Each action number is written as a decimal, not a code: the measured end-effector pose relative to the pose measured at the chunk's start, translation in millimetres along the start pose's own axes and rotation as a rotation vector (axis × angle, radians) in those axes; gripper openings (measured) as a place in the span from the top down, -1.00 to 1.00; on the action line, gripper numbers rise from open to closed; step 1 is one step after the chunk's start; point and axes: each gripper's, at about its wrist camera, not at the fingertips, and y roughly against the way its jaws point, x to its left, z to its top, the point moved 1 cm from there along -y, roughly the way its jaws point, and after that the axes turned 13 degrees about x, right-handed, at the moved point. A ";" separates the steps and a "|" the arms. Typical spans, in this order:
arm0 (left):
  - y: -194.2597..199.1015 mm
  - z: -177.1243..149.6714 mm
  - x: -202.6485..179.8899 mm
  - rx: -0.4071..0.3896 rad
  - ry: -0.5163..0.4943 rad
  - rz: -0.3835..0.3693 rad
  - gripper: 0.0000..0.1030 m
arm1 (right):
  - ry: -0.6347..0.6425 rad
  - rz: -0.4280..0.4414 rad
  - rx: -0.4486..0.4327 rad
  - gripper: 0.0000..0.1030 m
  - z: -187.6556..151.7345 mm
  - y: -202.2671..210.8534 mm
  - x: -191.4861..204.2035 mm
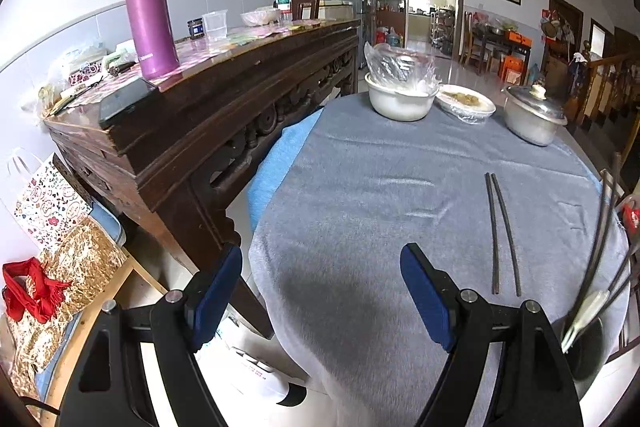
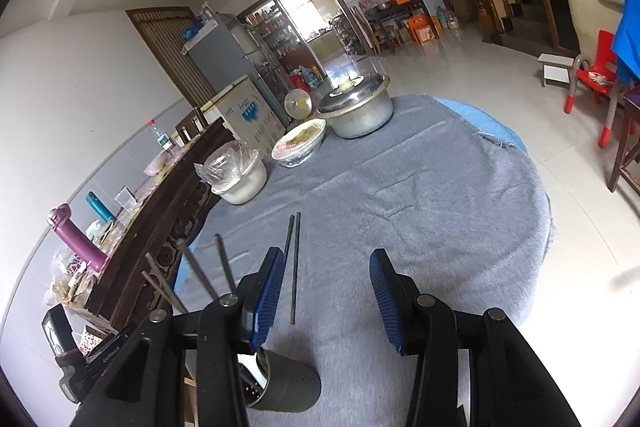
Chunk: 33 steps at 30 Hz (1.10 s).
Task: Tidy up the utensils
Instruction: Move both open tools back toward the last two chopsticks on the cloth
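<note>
A pair of dark chopsticks (image 1: 502,231) (image 2: 295,267) lies side by side on the grey tablecloth (image 1: 360,187) (image 2: 440,207). A dark grey utensil holder (image 2: 288,383) (image 1: 590,347) sits at the table's near edge, holding several chopsticks (image 2: 200,275) (image 1: 604,227) and a white spoon (image 1: 586,313). My left gripper (image 1: 320,251) hovers open over bare cloth, left of the loose pair. My right gripper (image 2: 326,253) is open and empty above the cloth. The loose pair lies below, just inside its left finger (image 2: 268,291), and the holder is partly hidden under that finger.
A white bowl with a plastic bag (image 1: 402,95) (image 2: 240,175), a film-covered dish (image 1: 466,101) (image 2: 300,143) and a lidded metal pot (image 1: 534,117) (image 2: 356,111) stand at the far side. A dark wooden sideboard (image 1: 200,131) with a purple flask (image 1: 148,15) runs along the left.
</note>
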 end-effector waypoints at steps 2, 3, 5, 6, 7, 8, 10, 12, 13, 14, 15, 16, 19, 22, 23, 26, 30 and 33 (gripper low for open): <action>7.5 -5.2 1.3 -0.012 -0.009 -0.002 -0.58 | 0.003 0.004 -0.010 0.07 -5.9 8.9 1.4; 10.1 -7.1 2.1 -0.016 -0.011 -0.003 -0.58 | 0.005 0.002 -0.014 0.07 -8.2 12.3 2.0; 16.8 -12.5 3.8 -0.027 -0.017 -0.006 -0.58 | 0.010 0.000 -0.022 0.07 -14.4 20.2 2.5; 19.6 -15.0 4.8 -0.031 -0.020 -0.008 -0.58 | 0.012 -0.001 -0.024 0.07 -17.7 23.9 2.8; 22.6 -18.0 5.9 -0.034 -0.021 -0.011 -0.58 | 0.015 -0.004 -0.027 0.07 -21.2 27.6 3.1; 24.8 -20.6 6.5 -0.035 -0.024 -0.014 -0.58 | 0.016 -0.006 -0.029 0.07 -23.9 30.5 3.1; 28.9 -27.0 6.8 -0.035 -0.039 -0.019 -0.58 | 0.019 -0.010 -0.035 0.07 -31.4 36.8 2.7; 32.4 -33.7 6.7 -0.037 -0.054 -0.017 -0.58 | 0.018 -0.016 -0.035 0.07 -36.8 40.5 1.3; 34.2 -38.4 7.2 -0.038 -0.062 -0.016 -0.58 | 0.017 -0.018 -0.035 0.07 -39.2 42.4 0.1; 35.4 -41.9 7.8 -0.038 -0.066 -0.013 -0.58 | 0.016 -0.020 -0.036 0.07 -41.3 43.8 -1.0; 36.1 -45.6 9.0 -0.035 -0.070 -0.010 -0.58 | 0.016 -0.026 -0.035 0.07 -43.6 45.1 -2.4; 36.1 -48.6 10.1 -0.032 -0.074 -0.008 -0.58 | 0.014 -0.029 -0.032 0.07 -44.6 45.5 -4.2; 34.9 -58.6 14.3 -0.018 -0.084 0.009 -0.58 | 0.000 -0.024 -0.020 0.07 -46.5 43.6 -7.5; 31.3 -65.4 17.6 -0.001 -0.090 0.031 -0.58 | 0.001 -0.022 -0.018 0.07 -46.7 42.7 -8.5; 30.0 -66.8 18.8 0.005 -0.087 0.035 -0.58 | 0.002 -0.021 -0.018 0.07 -46.9 42.4 -8.5; 28.0 -66.5 21.6 0.019 -0.071 0.036 -0.58 | 0.010 -0.019 -0.017 0.07 -47.1 41.1 -6.9; 29.1 -64.3 17.9 0.013 -0.075 0.029 -0.58 | 0.008 -0.022 -0.014 0.07 -46.9 40.2 -7.7; 27.0 -64.4 10.8 0.016 -0.098 0.030 -0.58 | -0.003 -0.027 -0.009 0.07 -46.0 37.5 -11.3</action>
